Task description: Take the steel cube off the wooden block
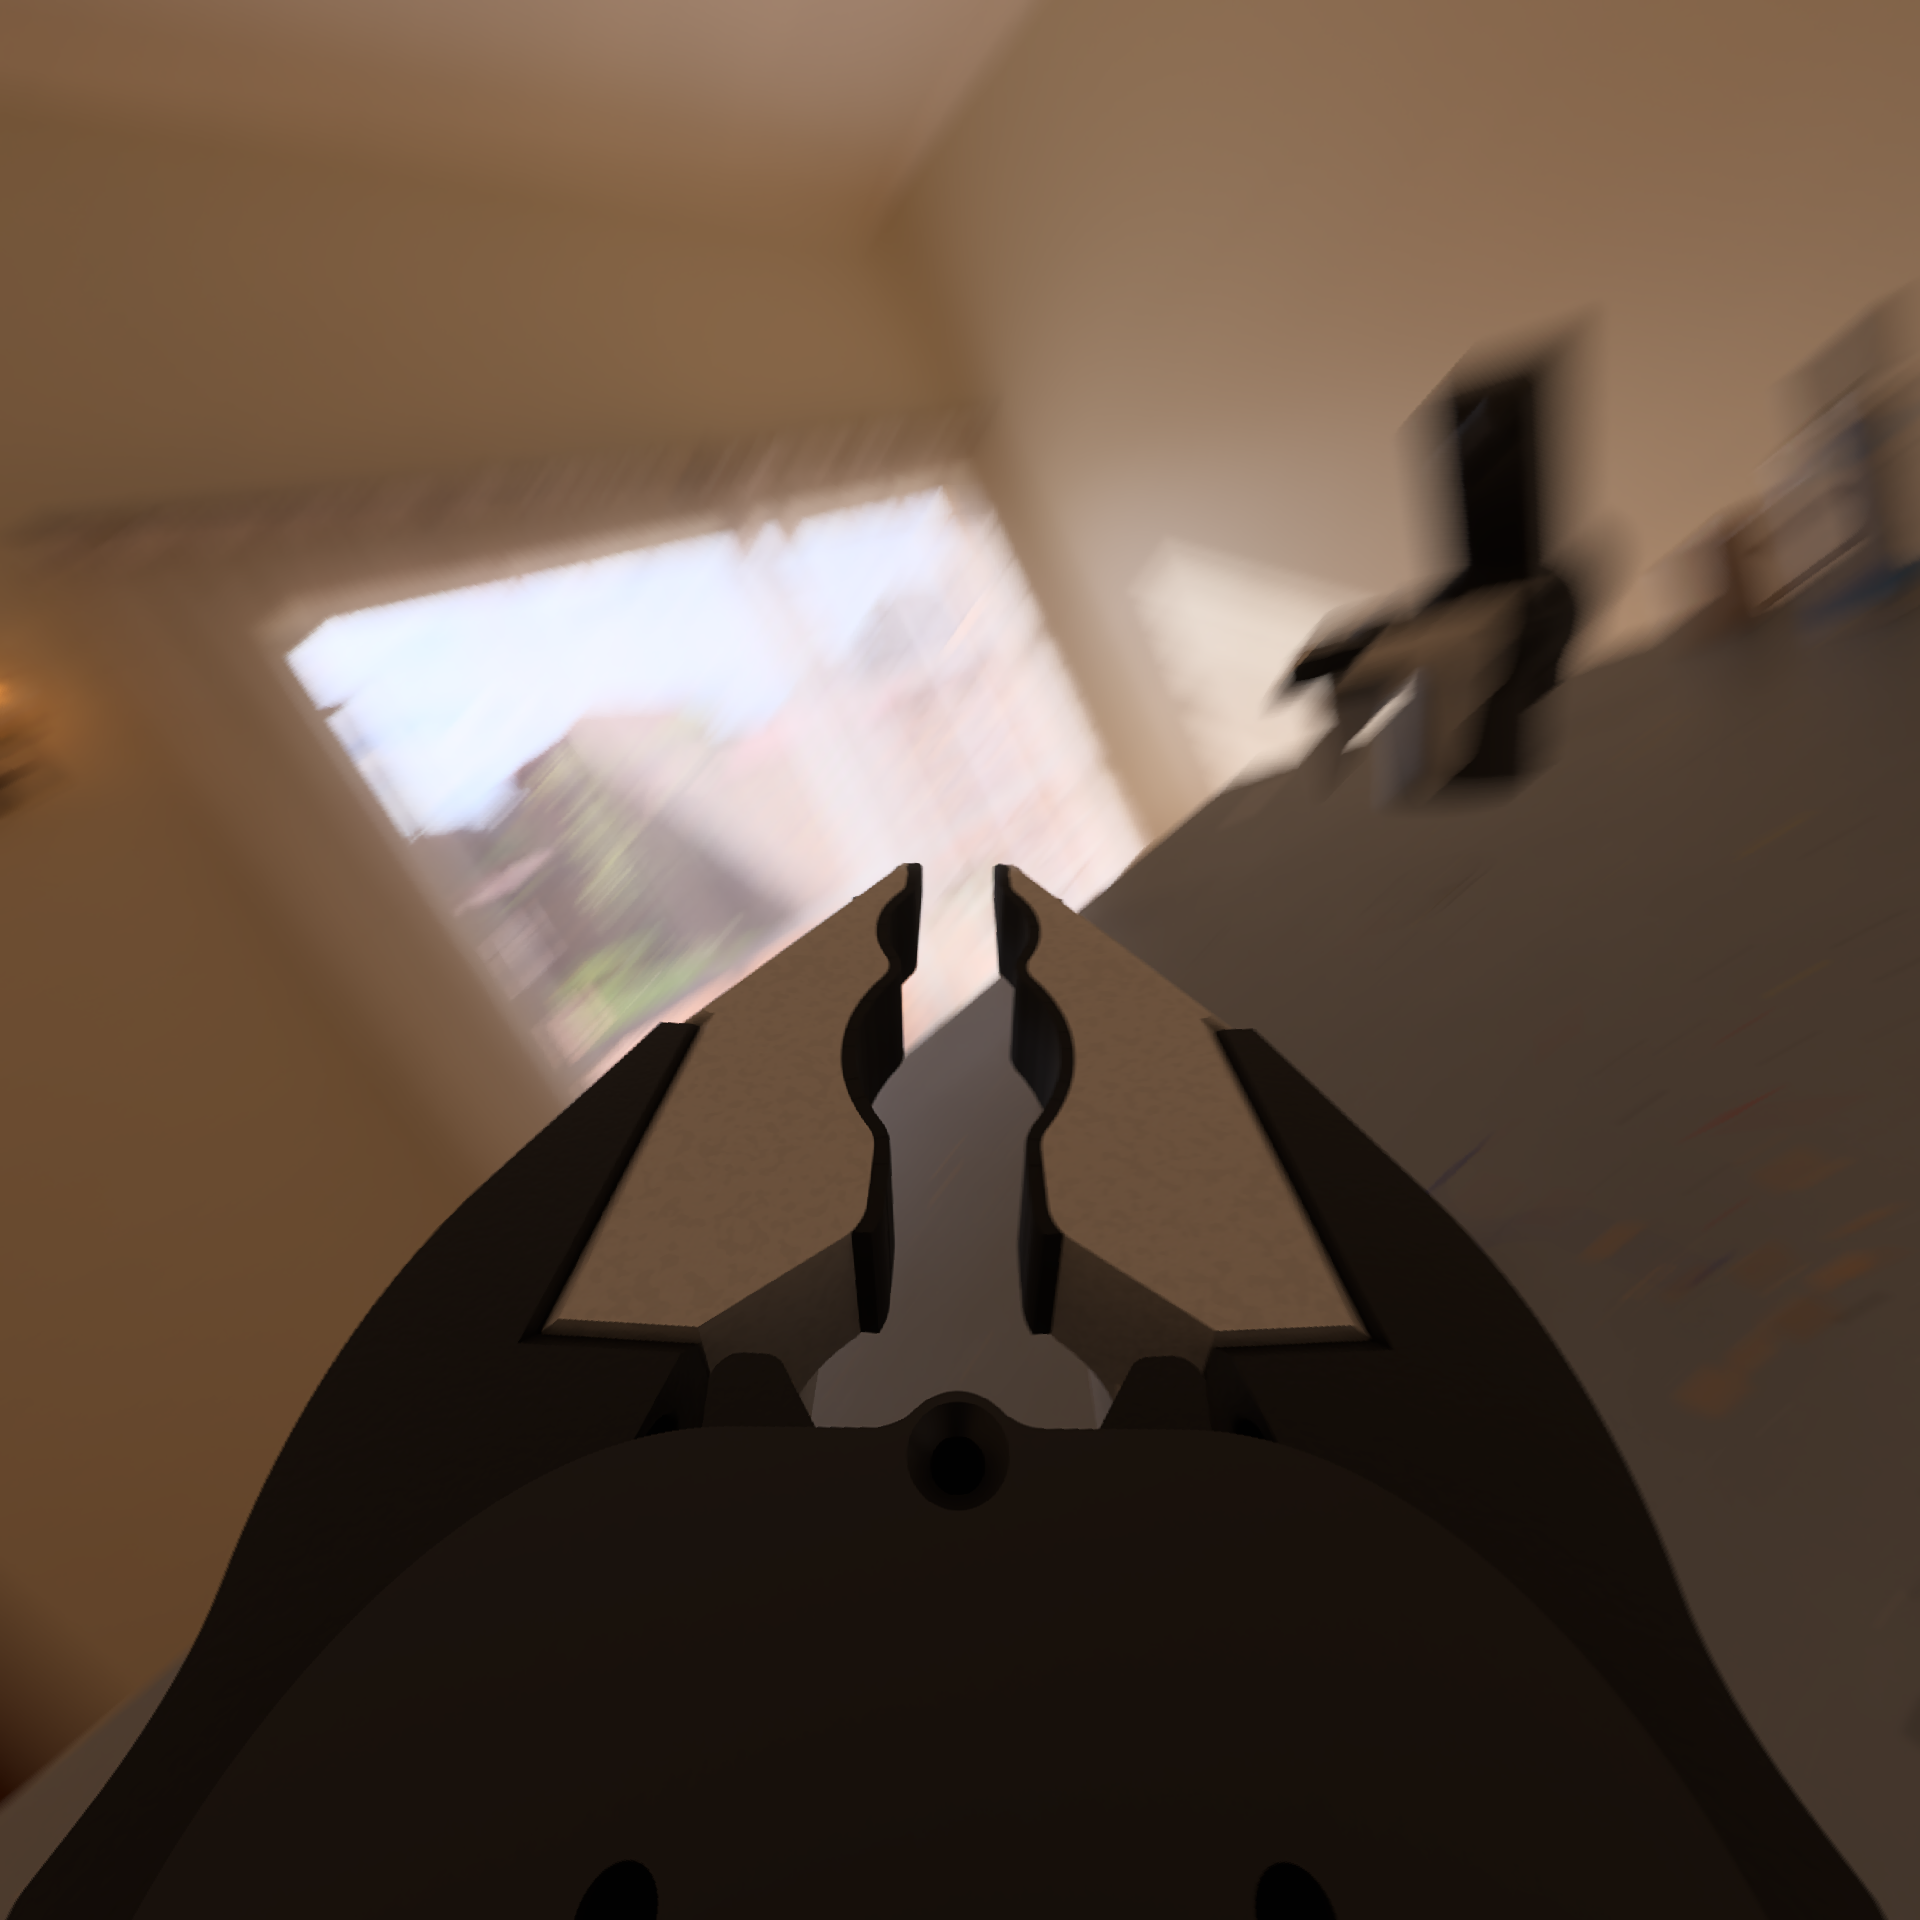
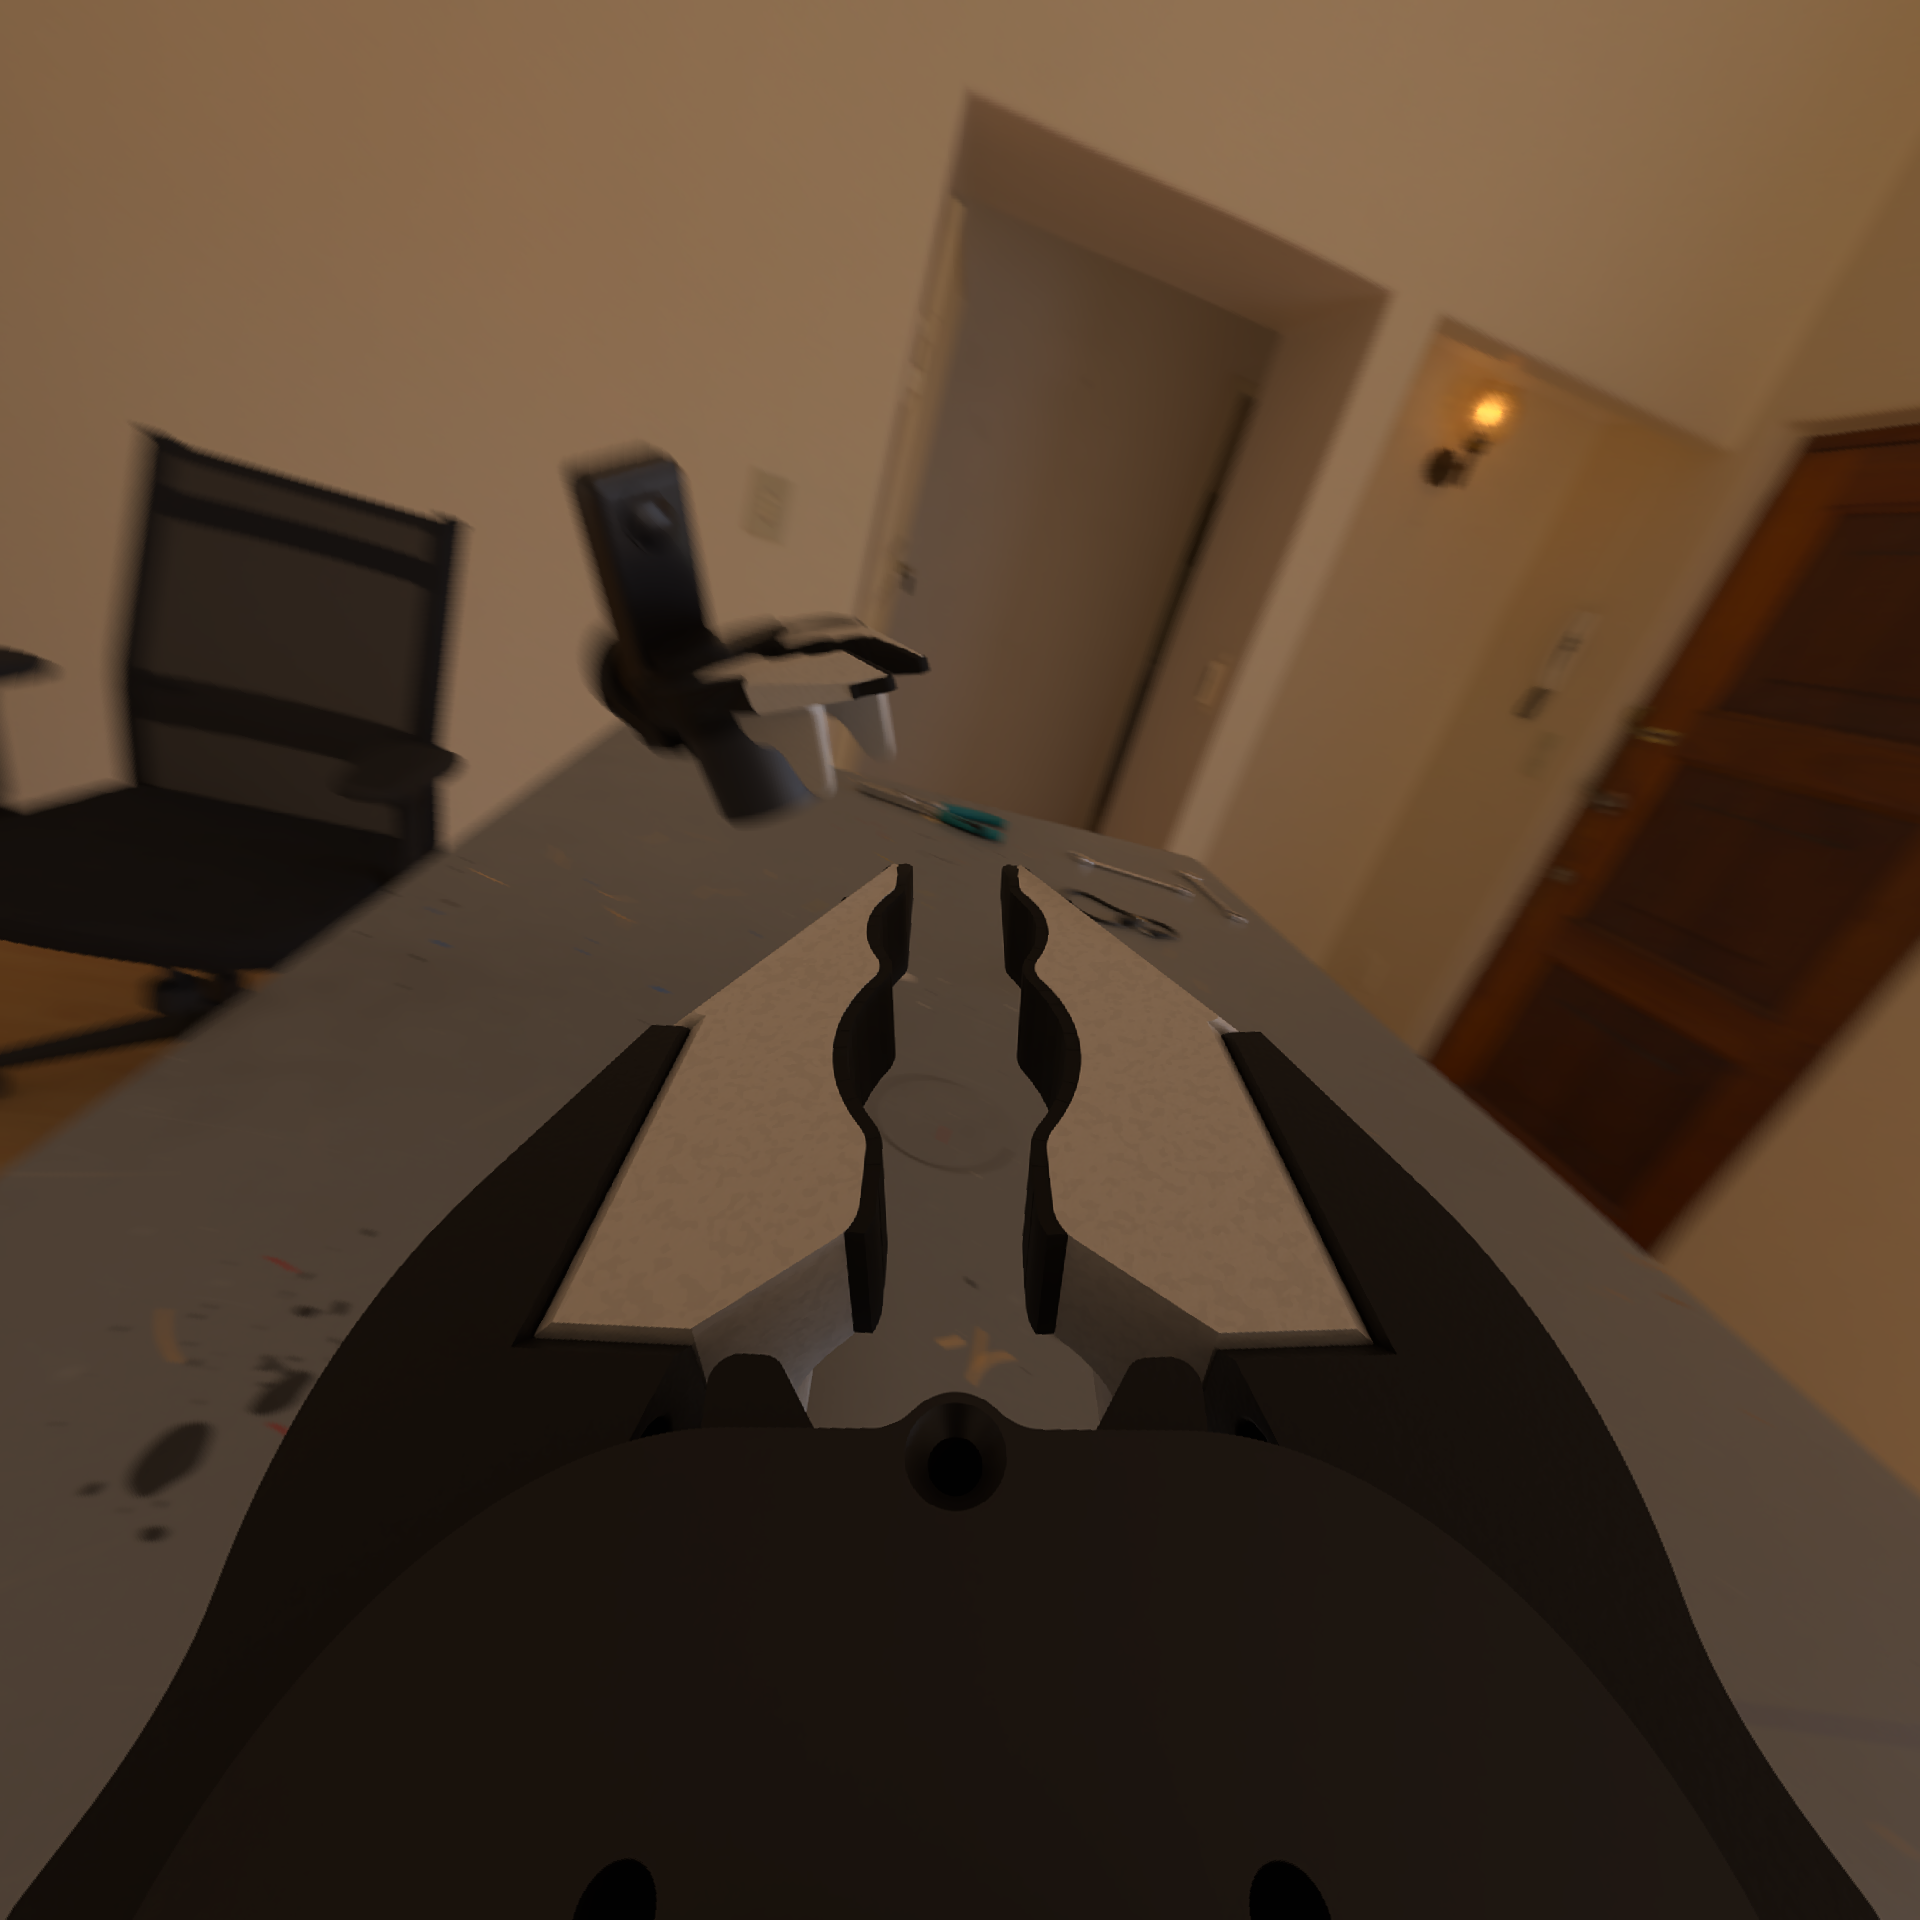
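A: Left wrist view: our left gripper [image 1: 957,873] has jaws slightly parted and empty, aimed past the grey table [image 1: 1558,1039] at a blurred window [image 1: 665,727]. No steel cube or wooden block here.

B: Right wrist view: right gripper [image 2: 956,873] is likewise parted and empty over the matte, stained tabletop. Teal-handled pliers [image 2: 961,816] and scissors [image 2: 1127,920] lie ahead; cube is unseen. We should tilt down and search first.

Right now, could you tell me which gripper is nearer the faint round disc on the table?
Right. The right gripper hangs over the disc, seen between its jaws; the left gripper hovers farther down the table.
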`<state>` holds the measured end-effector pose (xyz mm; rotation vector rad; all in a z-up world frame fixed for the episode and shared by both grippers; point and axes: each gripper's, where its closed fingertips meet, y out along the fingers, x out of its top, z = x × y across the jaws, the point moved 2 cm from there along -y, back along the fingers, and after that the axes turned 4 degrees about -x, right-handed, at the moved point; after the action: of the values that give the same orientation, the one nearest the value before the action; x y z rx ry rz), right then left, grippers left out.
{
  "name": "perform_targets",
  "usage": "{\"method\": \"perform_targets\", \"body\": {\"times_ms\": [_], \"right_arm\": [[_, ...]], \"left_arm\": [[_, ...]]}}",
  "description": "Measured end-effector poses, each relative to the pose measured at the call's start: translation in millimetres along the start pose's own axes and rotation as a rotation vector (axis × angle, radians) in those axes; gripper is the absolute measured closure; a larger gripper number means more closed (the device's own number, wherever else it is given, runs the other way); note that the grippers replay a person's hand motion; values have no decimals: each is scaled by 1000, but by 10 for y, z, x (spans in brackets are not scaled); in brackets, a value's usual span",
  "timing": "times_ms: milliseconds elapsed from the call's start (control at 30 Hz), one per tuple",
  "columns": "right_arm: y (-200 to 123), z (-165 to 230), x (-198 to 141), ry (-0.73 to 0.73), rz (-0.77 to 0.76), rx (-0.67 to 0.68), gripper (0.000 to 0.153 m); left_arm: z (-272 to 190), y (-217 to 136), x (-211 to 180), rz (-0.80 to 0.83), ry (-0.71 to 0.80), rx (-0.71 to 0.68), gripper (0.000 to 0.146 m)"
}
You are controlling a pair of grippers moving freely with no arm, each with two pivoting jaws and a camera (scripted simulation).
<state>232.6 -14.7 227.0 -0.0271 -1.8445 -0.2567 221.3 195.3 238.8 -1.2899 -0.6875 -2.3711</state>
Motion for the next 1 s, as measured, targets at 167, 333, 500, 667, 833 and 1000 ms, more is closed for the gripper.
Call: {"method": "perform_targets", "body": {"times_ms": [167, 333, 500, 667, 833, 1000], "right_arm": [[-91, -156, -5, -146, 99, -136, 129], [-149, -185, 106, -167, 60, -180, 127], [-235, -271, 121, -200, 85, -233, 128], [-304, -327, 156, -213, 83, -259, 128], [-377, -374, 201, -222, 72, -289, 128], [-430, -415, 210, -228, 72, -308, 129]], "left_arm": [[785, -706, -298, 434, 33, 305, 72], [963, -840, -433, 396, 34, 58, 141], [1452, -890, -675, 511, 129, 207, 121], [1857, -828, -1250, 801, -90, 122, 71], [2257, -776, -1914, 1086, -166, 45, 67], [2443, -805, -2462, 1337, -206, -85, 61]]}}
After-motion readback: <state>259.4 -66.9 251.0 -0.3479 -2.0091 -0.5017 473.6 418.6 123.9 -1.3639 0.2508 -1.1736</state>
